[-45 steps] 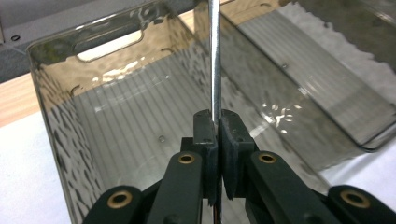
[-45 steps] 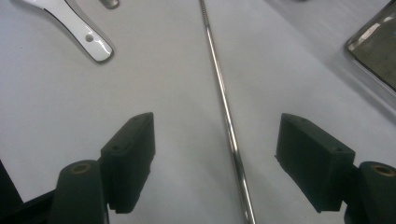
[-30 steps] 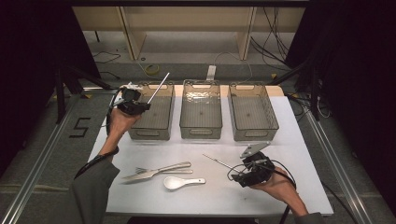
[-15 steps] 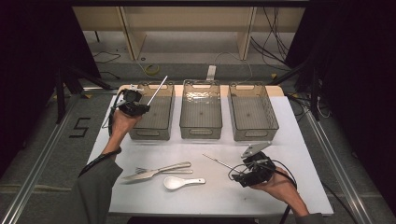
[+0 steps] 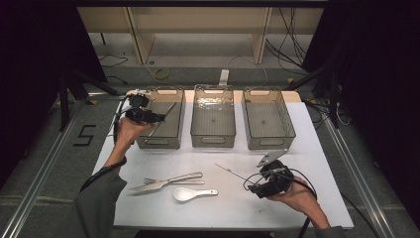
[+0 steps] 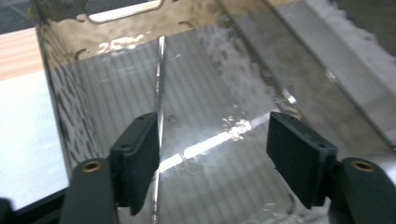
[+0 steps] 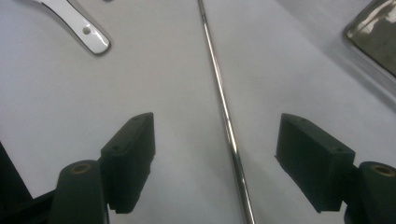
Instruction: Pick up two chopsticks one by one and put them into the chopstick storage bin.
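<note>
Tongs (image 5: 161,118) over left bin (image 5: 159,140), white table (image 5: 317,144), dark room.

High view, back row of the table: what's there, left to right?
Left gripper over the left clear plastic bin, which holds a thin metal rod → middle clear plastic bin → right clear plastic bin.

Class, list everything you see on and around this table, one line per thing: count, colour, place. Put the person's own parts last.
Bins: three, clear grey, in a row at the table's far side.
Metal rod in bin: one, silver, inside the left bin.
Metal rod on table: one, silver, between the right gripper's fingers, untouched.
Fork: one, silver, near front.
Knife: one, silver, beside the fork.
Spoon: one, white, near front.
Table: one, white.
Left gripper: black, open over the left bin.
Right gripper: black, open.
</note>
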Tool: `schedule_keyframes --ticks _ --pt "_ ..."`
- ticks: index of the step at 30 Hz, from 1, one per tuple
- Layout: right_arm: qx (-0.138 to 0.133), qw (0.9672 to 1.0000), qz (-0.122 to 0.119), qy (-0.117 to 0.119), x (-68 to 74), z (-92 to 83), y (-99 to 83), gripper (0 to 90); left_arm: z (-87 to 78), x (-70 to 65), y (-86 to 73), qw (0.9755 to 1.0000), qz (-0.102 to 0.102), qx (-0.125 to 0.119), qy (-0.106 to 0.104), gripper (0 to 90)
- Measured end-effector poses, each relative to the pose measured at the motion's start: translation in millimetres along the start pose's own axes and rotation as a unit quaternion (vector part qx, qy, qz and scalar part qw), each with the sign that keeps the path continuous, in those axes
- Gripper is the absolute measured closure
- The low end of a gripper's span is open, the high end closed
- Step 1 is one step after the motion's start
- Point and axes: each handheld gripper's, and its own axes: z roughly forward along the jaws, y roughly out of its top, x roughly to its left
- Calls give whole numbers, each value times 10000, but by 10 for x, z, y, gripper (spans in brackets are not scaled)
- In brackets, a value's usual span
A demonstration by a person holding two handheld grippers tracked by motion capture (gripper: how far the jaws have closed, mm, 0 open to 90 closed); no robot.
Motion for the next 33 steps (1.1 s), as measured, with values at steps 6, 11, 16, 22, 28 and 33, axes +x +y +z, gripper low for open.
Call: schedule_keyframes --ticks 6,11,16,22,28,33 --pt "295 9995 75 -92 -61 -9 50 306 -199 -207 -113 9990 278 -197 -292 239" --pt "608 9981 100 -63 -91 10 109 327 -403 -319 -234 9974 254 -492 -461 219" --pt "844 9964 86 -20 -147 44 151 382 -550 -443 -375 9955 349 -645 -596 201" --pt "1065 9943 95 4 -209 65 228 444 -635 -497 -551 9929 279 -757 -872 192" --pt "1455 9894 40 -4 -208 146 292 521 -725 -581 -712 9906 390 -952 -906 191" --pt "1674 9859 -5 -54 -199 218 304 572 -771 -645 -838 9887 475 -971 -1042 181"
